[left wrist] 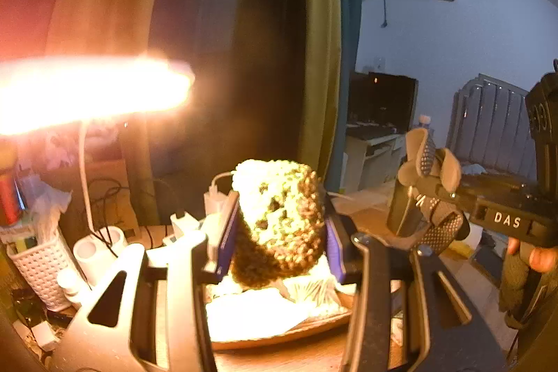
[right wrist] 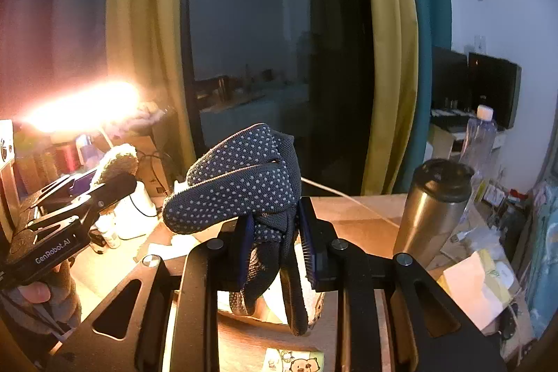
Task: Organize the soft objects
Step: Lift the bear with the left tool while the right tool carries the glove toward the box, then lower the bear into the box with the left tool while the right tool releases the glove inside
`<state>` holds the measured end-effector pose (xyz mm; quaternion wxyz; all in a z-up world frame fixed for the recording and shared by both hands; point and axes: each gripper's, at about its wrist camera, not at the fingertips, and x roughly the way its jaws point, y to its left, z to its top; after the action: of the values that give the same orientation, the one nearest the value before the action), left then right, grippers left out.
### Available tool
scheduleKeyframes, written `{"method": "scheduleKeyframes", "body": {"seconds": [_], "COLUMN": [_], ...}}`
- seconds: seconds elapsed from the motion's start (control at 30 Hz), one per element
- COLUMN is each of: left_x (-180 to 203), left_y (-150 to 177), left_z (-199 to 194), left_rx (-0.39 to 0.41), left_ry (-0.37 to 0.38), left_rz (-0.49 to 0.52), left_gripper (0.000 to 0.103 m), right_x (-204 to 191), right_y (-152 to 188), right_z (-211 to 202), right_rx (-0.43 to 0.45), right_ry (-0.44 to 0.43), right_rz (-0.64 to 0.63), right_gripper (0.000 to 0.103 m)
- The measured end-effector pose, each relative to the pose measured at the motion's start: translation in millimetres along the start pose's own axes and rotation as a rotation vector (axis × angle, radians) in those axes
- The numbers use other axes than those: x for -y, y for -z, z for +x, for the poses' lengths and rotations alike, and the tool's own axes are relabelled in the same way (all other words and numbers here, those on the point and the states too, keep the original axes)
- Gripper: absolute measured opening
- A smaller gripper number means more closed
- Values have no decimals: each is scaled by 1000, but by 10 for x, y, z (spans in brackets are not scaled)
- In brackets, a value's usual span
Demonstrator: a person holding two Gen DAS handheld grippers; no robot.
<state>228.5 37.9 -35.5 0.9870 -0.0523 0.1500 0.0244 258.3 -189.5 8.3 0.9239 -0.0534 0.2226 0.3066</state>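
**Q:** Two grippers, two loads: what are you holding, and where?

**A:** Your left gripper is pinching a cream-and-brown crocheted yarn piece between nearly closed purple pads, lifted above a shallow wooden tray of pale items. Your right gripper is clamping a dark knit glove with pale grip dots partway closed; the glove's fingers are flopping over, clear of the wooden desk.

**Q:** Which step is in hand?

**A:** Judging by this, you are carrying both soft pieces toward a place to set them.

**Q:** What is the next move calling for?

**A:** Probably lowering each onto its spot, keeping clear of the steel flask, then opening the jaws.
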Motion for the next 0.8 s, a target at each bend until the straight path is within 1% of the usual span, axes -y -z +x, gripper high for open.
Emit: {"method": "scheduleKeyframes", "body": {"seconds": [0.2, 0.47, 0.6, 0.77, 0.8], "left_x": [-96, -184, -243, -280, -289], "left_y": [181, 449, 567, 700, 704], "left_z": [309, 627, 763, 907, 928], "left_rx": [-77, -175, -224, -307, -326], "left_ry": [-20, -39, -33, -27, -23], "left_rz": [-12, -26, -30, -46, -55], "left_gripper": [44, 44, 44, 44, 45], "right_x": [84, 159, 196, 212, 212], "right_y": [98, 328, 462, 613, 640], "right_z": [293, 756, 893, 1069, 1107], "right_rx": [-49, -143, -183, -235, -252], "right_ry": [-1, 13, 24, 36, 38], "right_rz": [16, 26, 38, 36, 34], "right_gripper": [27, 27, 27, 27, 30]}}
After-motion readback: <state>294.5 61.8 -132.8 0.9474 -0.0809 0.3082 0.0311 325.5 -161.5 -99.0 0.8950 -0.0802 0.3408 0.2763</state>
